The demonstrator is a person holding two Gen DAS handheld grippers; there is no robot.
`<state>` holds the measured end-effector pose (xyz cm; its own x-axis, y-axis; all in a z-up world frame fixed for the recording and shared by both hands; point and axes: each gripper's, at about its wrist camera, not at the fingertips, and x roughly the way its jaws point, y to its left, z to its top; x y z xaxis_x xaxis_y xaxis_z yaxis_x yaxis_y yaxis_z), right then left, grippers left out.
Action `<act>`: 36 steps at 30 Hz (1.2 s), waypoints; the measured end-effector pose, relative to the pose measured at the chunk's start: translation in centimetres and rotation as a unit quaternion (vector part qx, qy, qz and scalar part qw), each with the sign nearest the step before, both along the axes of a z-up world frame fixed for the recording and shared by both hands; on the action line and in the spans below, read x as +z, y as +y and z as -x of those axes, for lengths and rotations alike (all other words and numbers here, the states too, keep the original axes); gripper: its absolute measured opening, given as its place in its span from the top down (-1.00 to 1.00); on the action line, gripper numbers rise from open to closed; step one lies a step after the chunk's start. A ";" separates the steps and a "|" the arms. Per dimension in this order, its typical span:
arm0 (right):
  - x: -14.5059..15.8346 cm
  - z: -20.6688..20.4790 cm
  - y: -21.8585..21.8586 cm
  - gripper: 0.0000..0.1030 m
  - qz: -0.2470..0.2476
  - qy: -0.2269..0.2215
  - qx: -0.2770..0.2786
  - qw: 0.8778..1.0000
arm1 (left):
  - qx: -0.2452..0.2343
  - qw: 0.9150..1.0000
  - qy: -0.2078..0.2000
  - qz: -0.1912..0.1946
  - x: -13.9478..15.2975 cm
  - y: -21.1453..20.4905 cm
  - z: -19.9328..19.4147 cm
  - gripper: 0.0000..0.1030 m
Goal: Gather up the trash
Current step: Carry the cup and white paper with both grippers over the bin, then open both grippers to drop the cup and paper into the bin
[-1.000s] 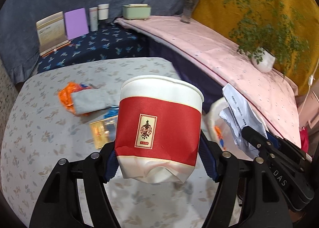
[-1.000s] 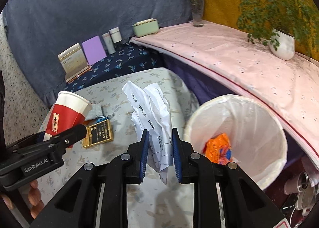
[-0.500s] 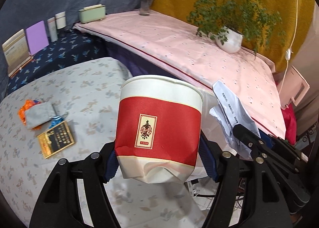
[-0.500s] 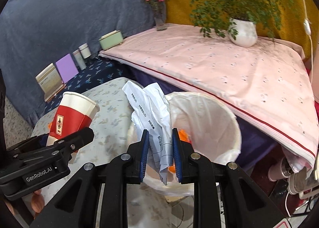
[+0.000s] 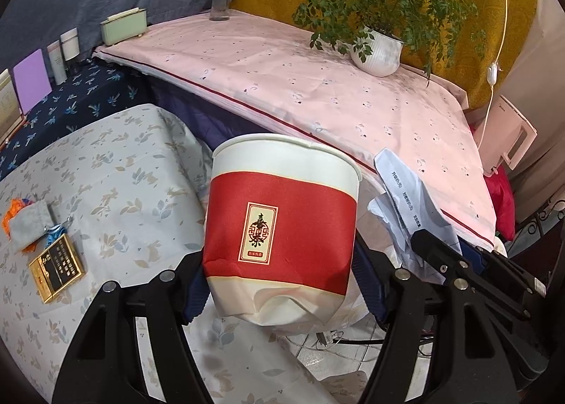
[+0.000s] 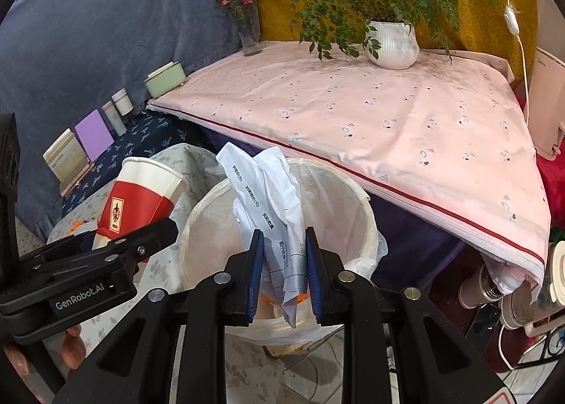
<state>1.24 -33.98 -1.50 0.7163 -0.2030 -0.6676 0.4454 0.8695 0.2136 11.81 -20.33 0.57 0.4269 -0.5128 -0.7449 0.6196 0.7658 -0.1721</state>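
Note:
My left gripper [image 5: 280, 284] is shut on a red and white paper cup [image 5: 282, 227], dented at its base, held upright in the air at the table's right edge. The cup also shows in the right wrist view [image 6: 141, 199]. My right gripper [image 6: 284, 262] is shut on a crumpled white printed paper [image 6: 266, 202] and holds it over the open mouth of a white-lined trash bin [image 6: 356, 206]. Orange trash lies in the bin bottom [image 6: 302, 298]. The paper shows at the right of the left wrist view [image 5: 406, 202].
On the floral table [image 5: 116, 178] lie a gold and black box [image 5: 58, 266], a grey pouch [image 5: 28, 227] and an orange wrapper [image 5: 12, 209]. A pink-covered bench [image 6: 388, 121] with a potted plant [image 6: 392, 43] and a vase [image 6: 249, 33] stands behind the bin.
Both grippers have swung right, off the table toward the bin. The paper is now over the bin's mouth; the cup is carried beside it. Both grips are unchanged.

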 end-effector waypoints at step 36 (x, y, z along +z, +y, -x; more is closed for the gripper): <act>-0.8 -4.8 1.6 0.32 0.005 0.008 0.017 1.000 | 0.083 0.996 -0.016 -0.001 -0.8 5.4 -3.0 -0.70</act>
<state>6.05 -32.42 -2.33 0.7124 -0.1854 -0.6768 0.4184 0.8865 0.1976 14.85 -14.98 -0.23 0.5294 -0.4314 -0.7305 0.4899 0.8584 -0.1519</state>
